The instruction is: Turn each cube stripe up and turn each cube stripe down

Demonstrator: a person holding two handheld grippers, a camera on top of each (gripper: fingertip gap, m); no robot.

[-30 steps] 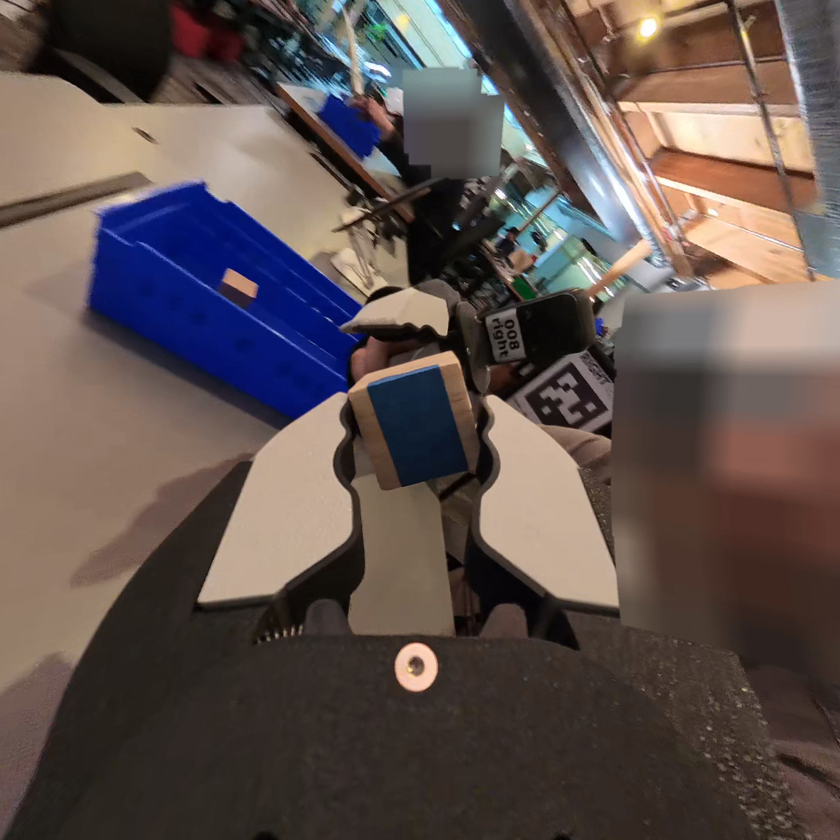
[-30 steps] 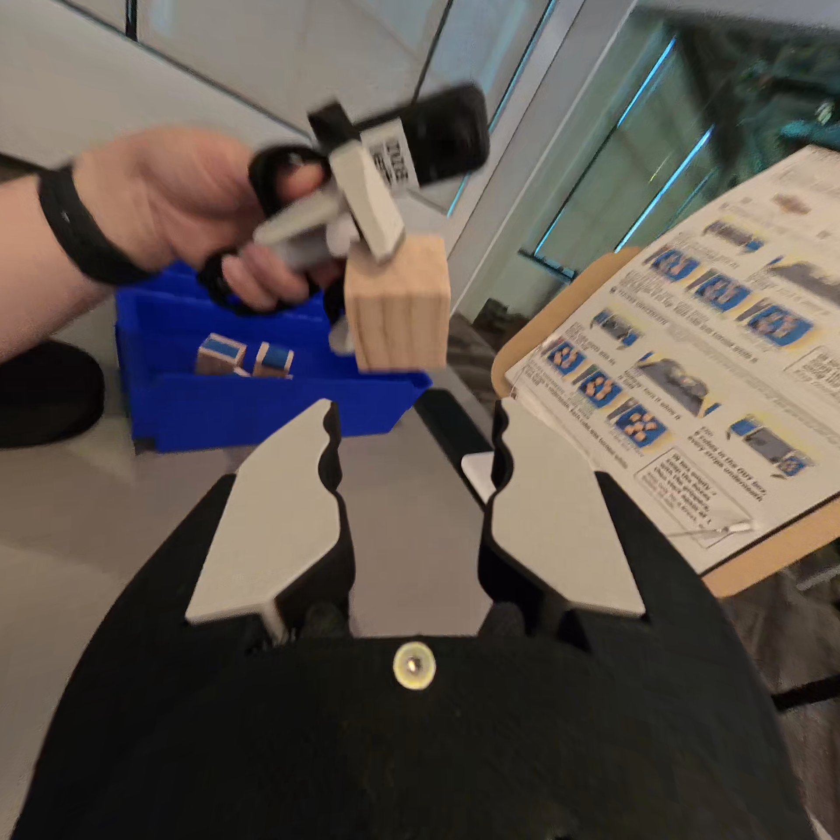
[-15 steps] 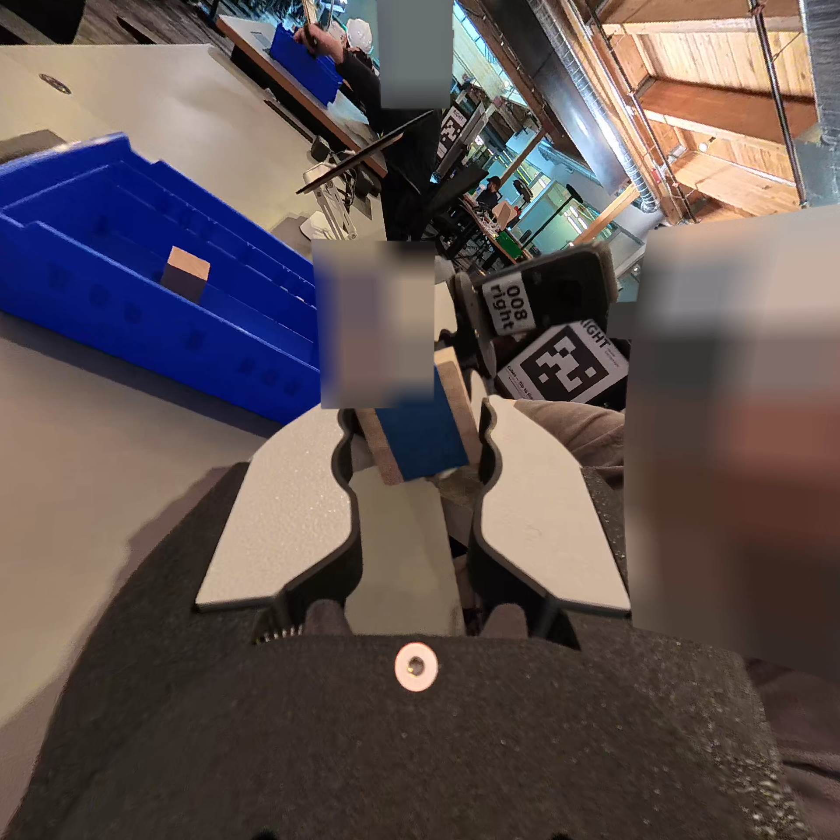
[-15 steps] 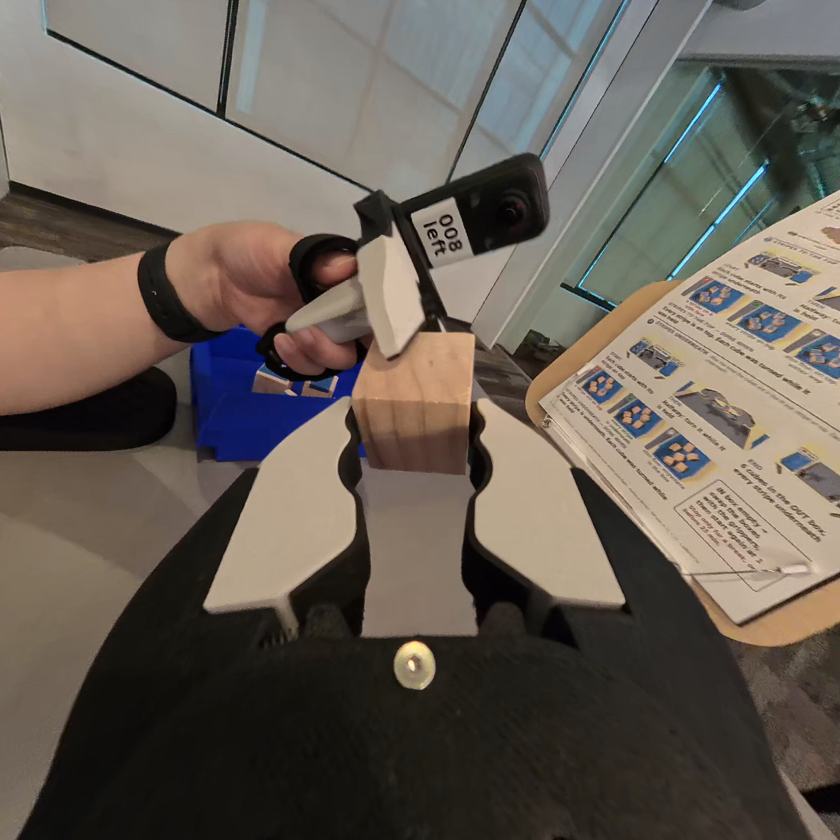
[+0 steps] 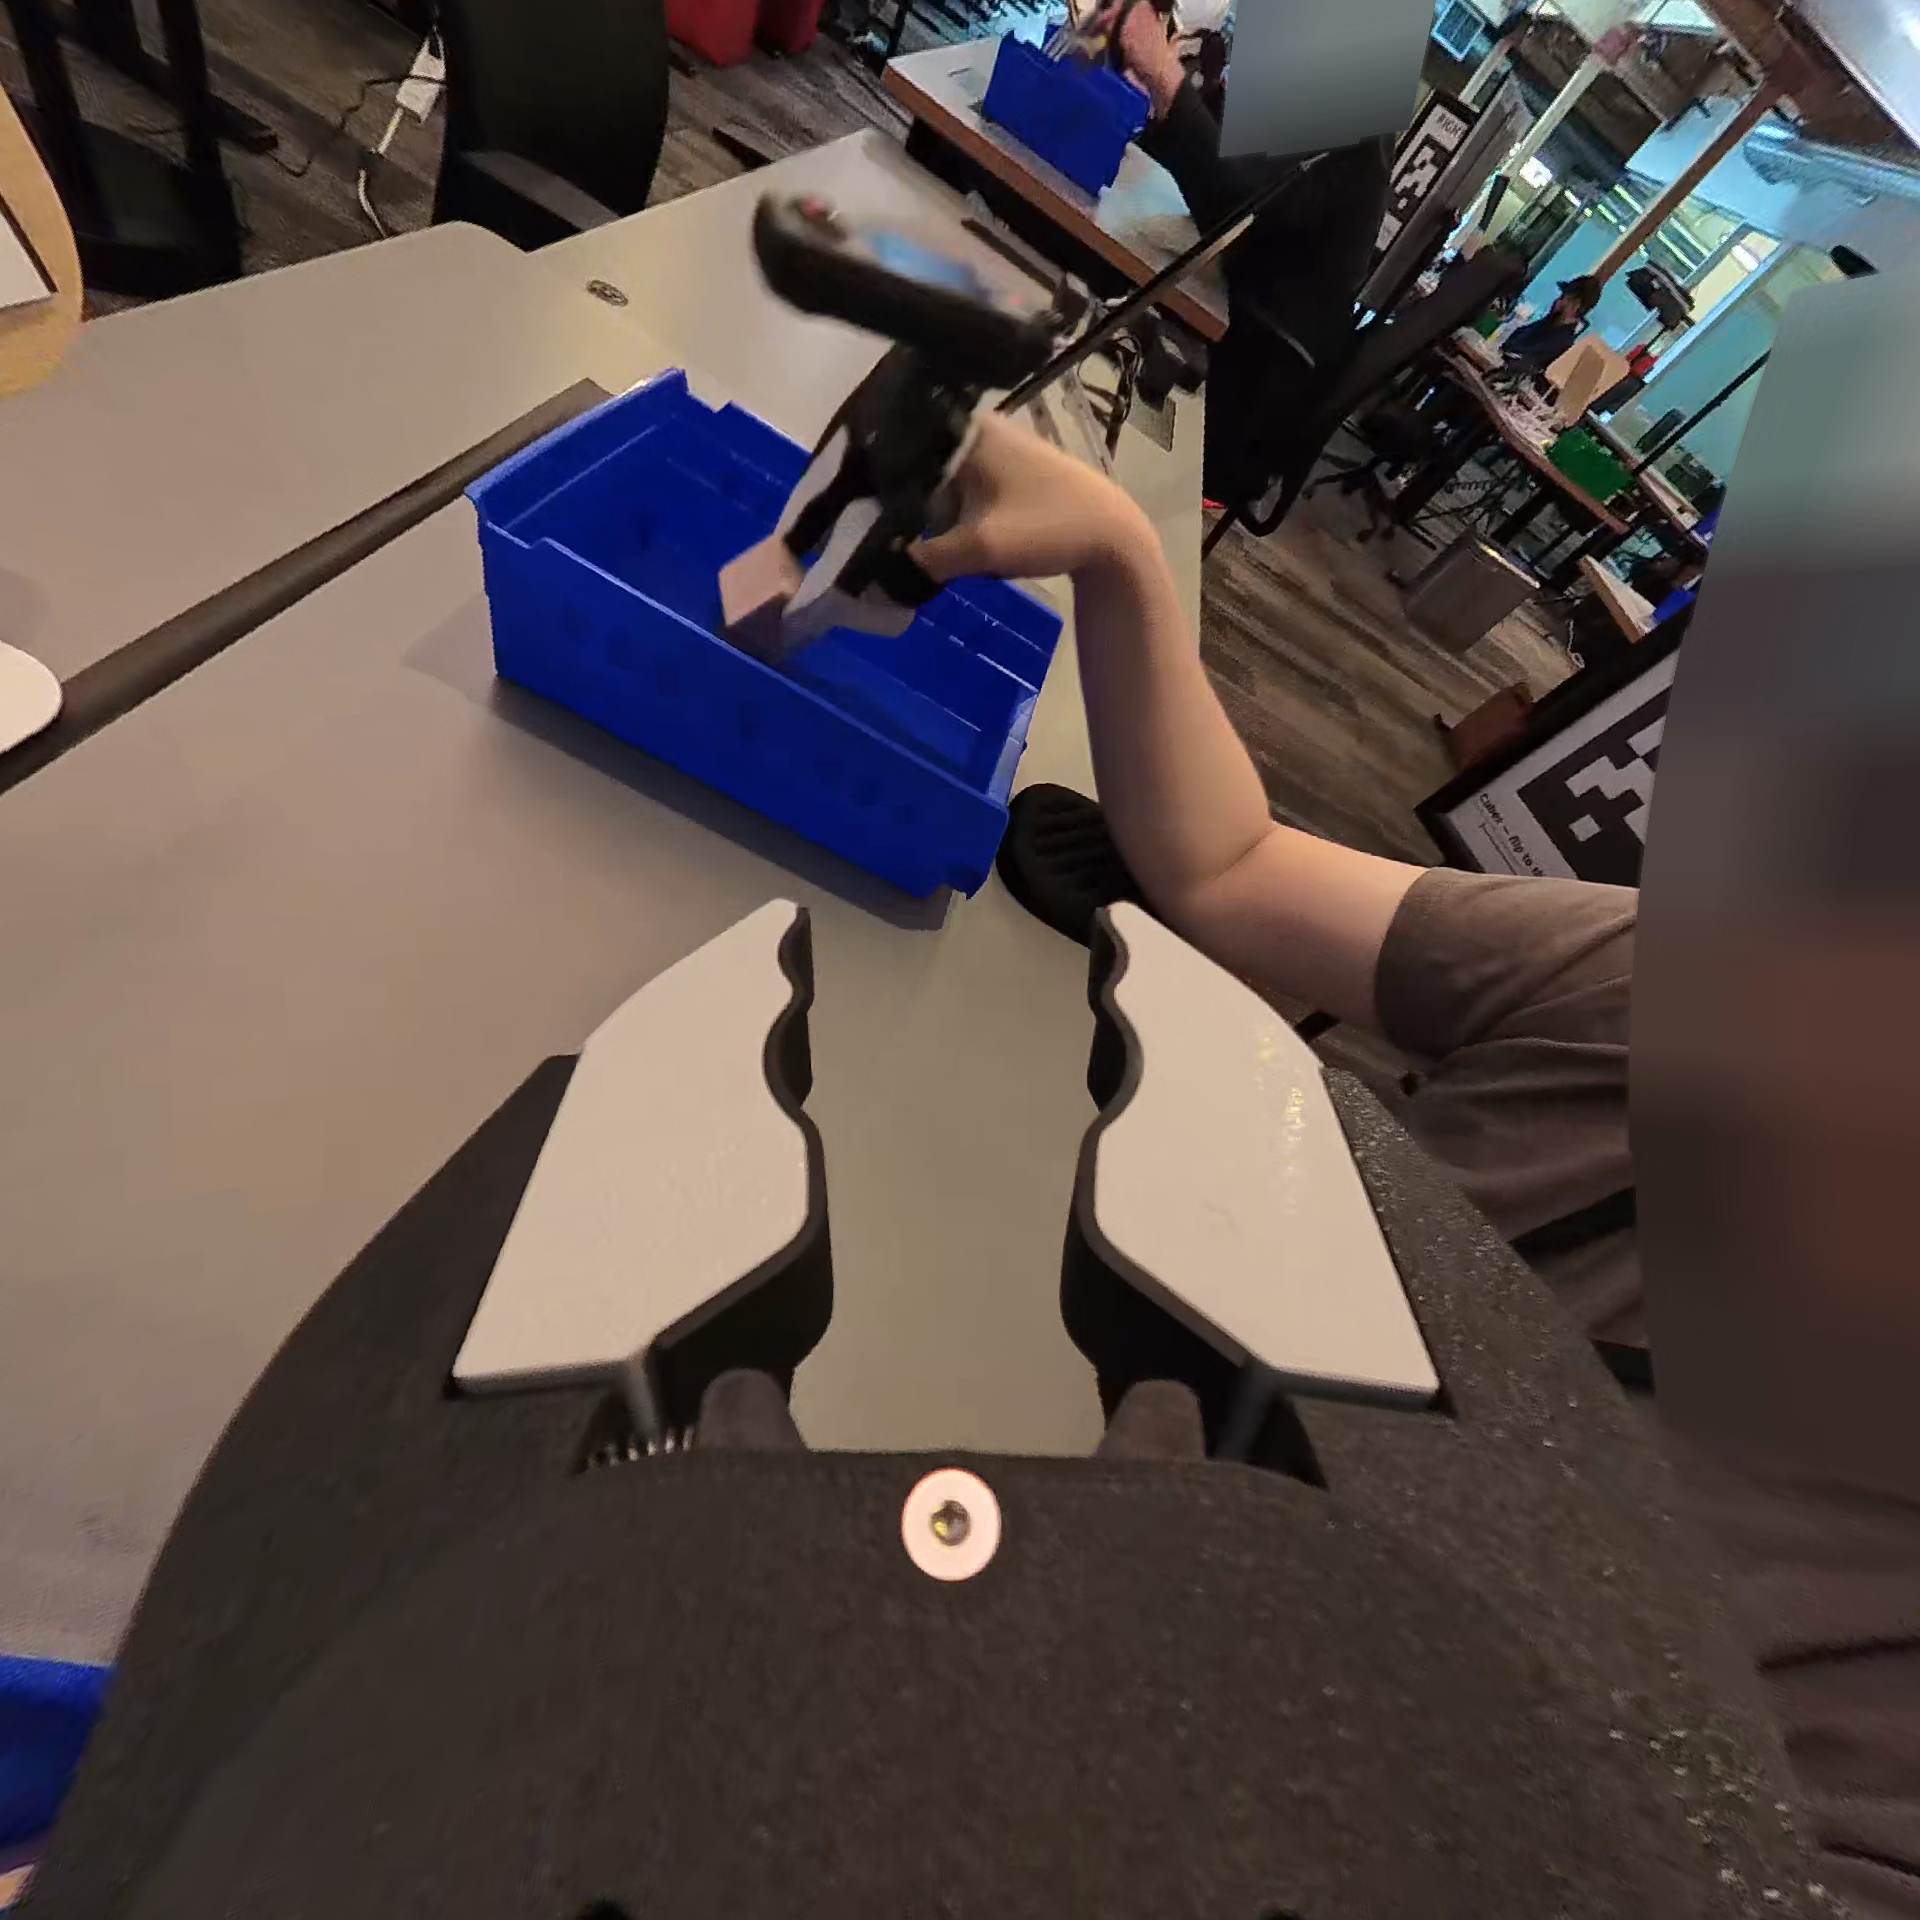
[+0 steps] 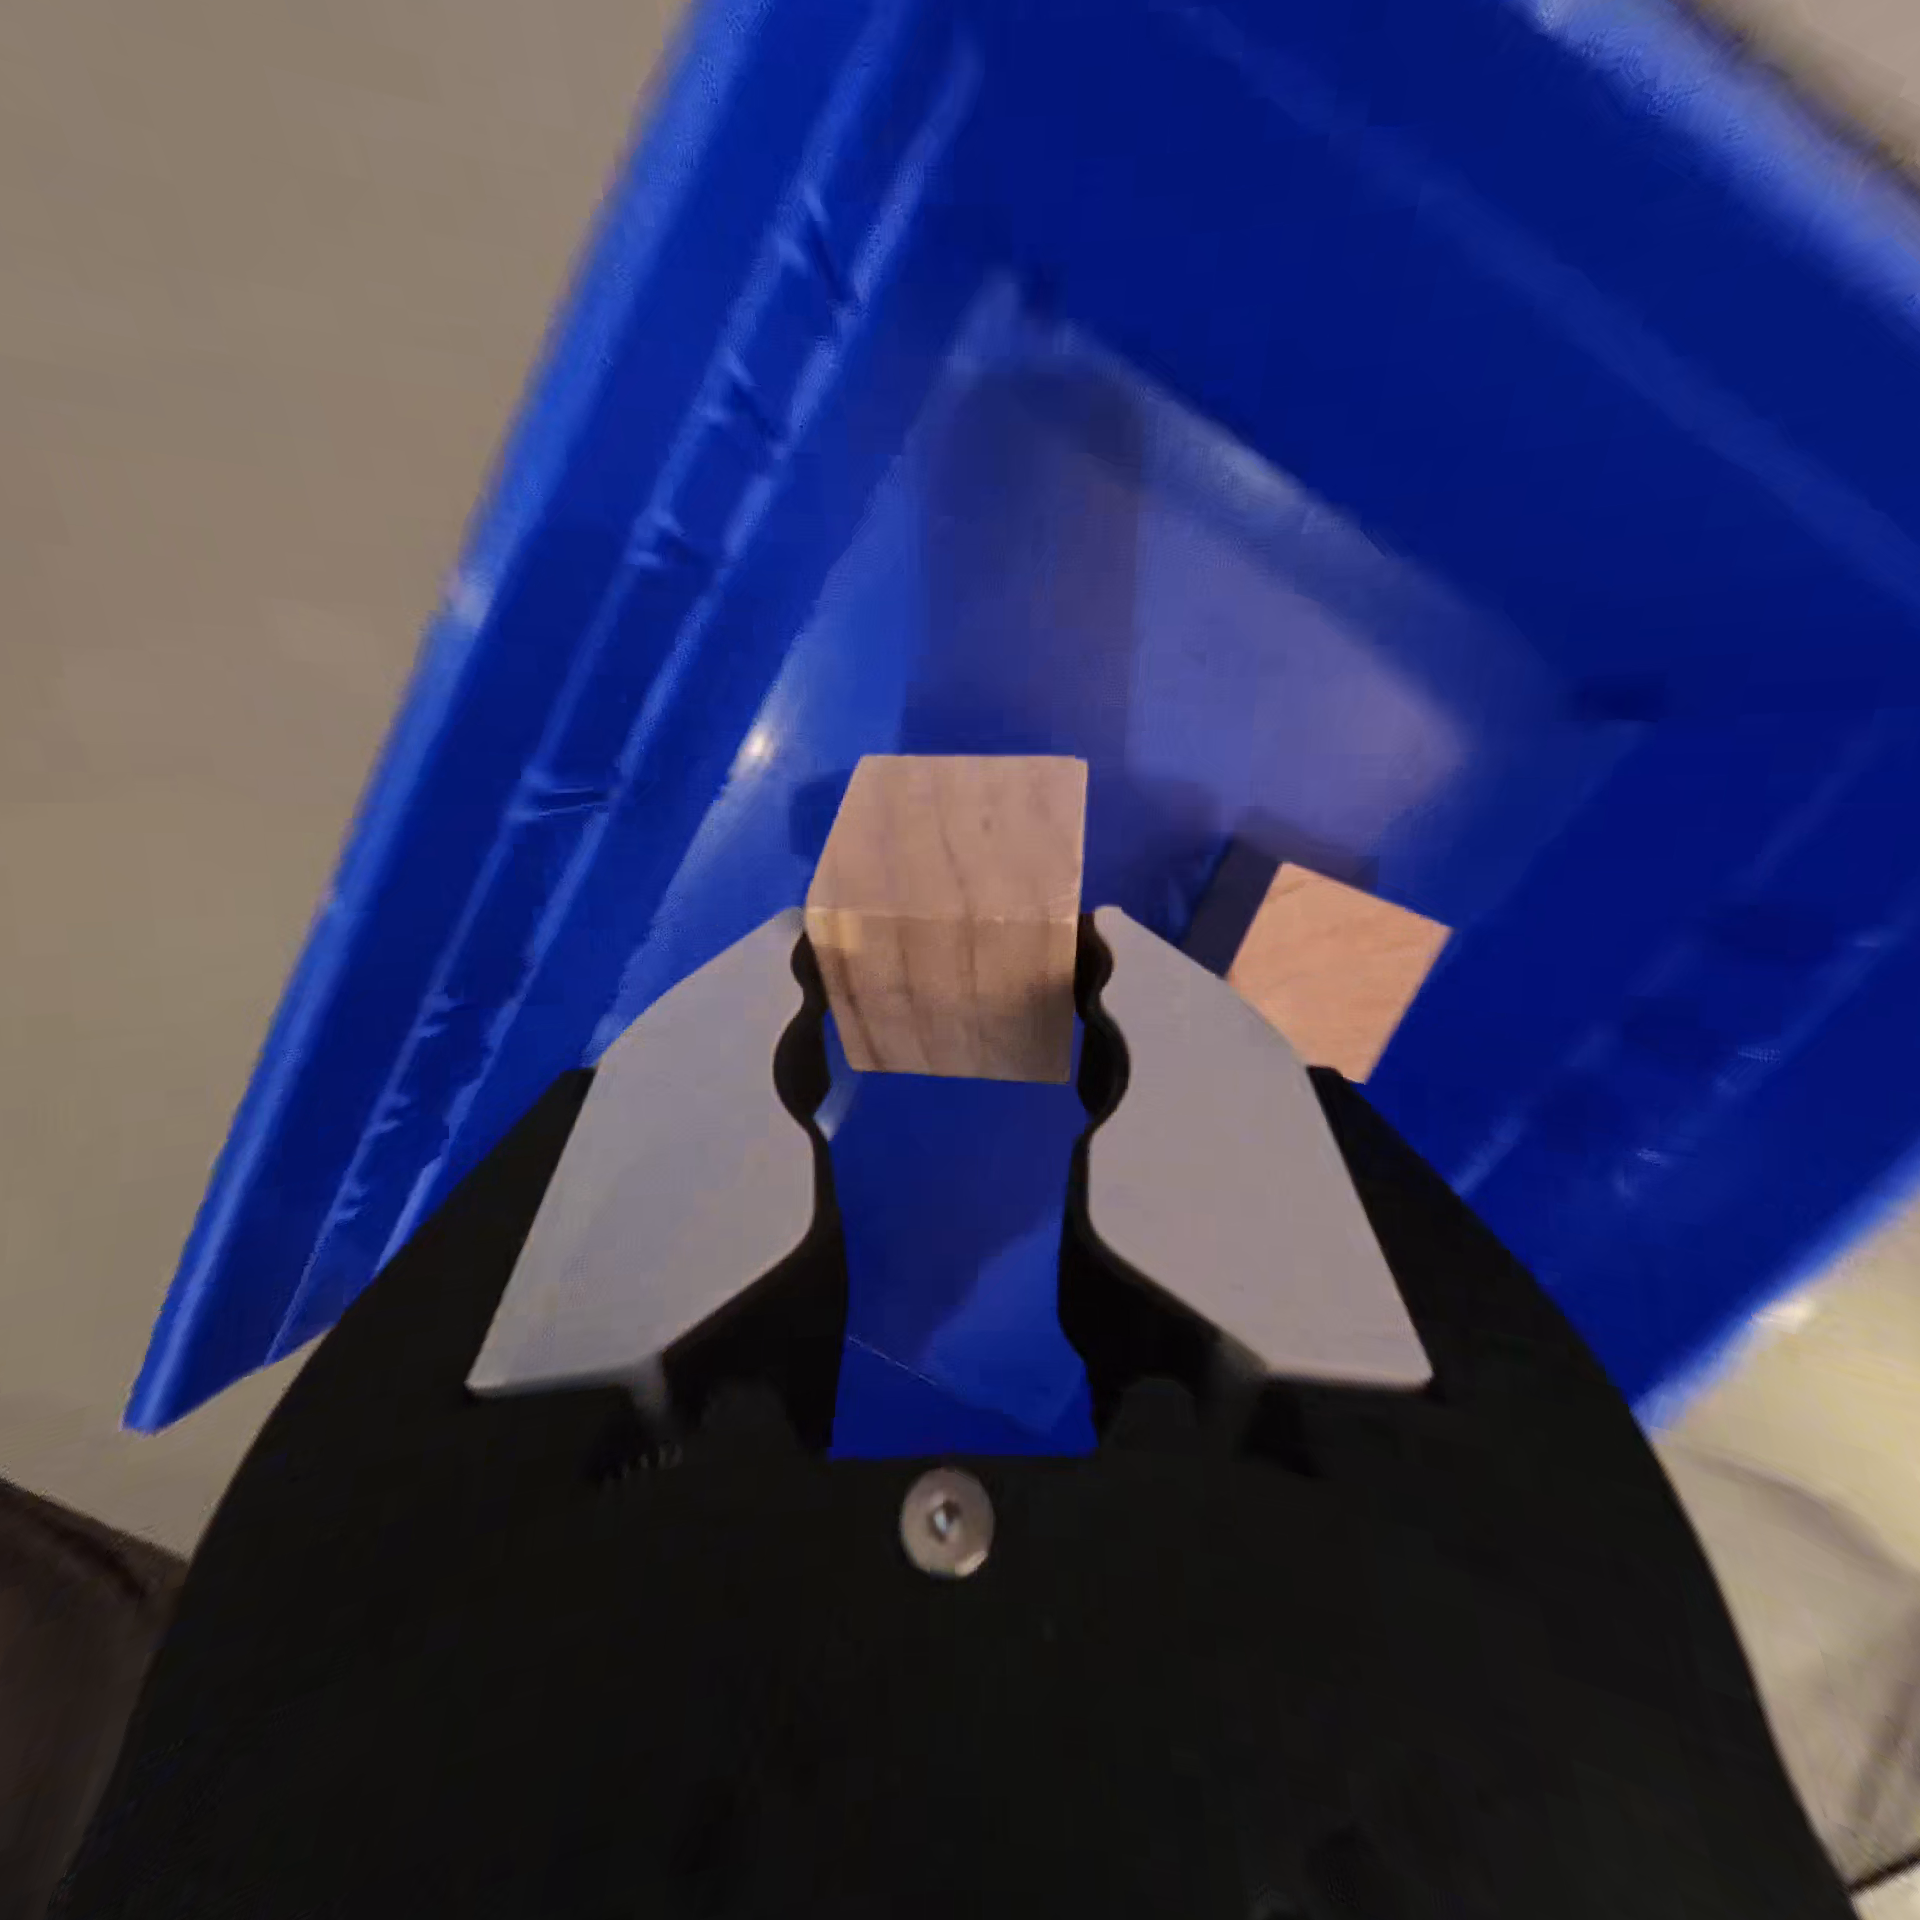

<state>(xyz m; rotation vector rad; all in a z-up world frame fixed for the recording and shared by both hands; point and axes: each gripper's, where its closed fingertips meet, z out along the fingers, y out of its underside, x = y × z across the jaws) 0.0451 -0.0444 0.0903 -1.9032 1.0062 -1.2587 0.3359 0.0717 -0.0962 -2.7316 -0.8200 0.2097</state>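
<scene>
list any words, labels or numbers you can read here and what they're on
Framed marker board: small print under its pattern; I don't copy writing out.
Marker sign at the back: too small to read.
Right wrist view, cube and blue bin: no writing.

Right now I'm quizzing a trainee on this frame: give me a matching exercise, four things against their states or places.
Things:
1. left gripper
2. right gripper
3. held wooden cube
4. second wooden cube

States:
A. lying inside the blue bin
B. open, nothing between its fingers, over the grey table
C. shut on a cube, lowered into the bin
D. clamped between two fingers, plain wood faces showing

Pairs: 1-B, 2-C, 3-D, 4-A
</scene>
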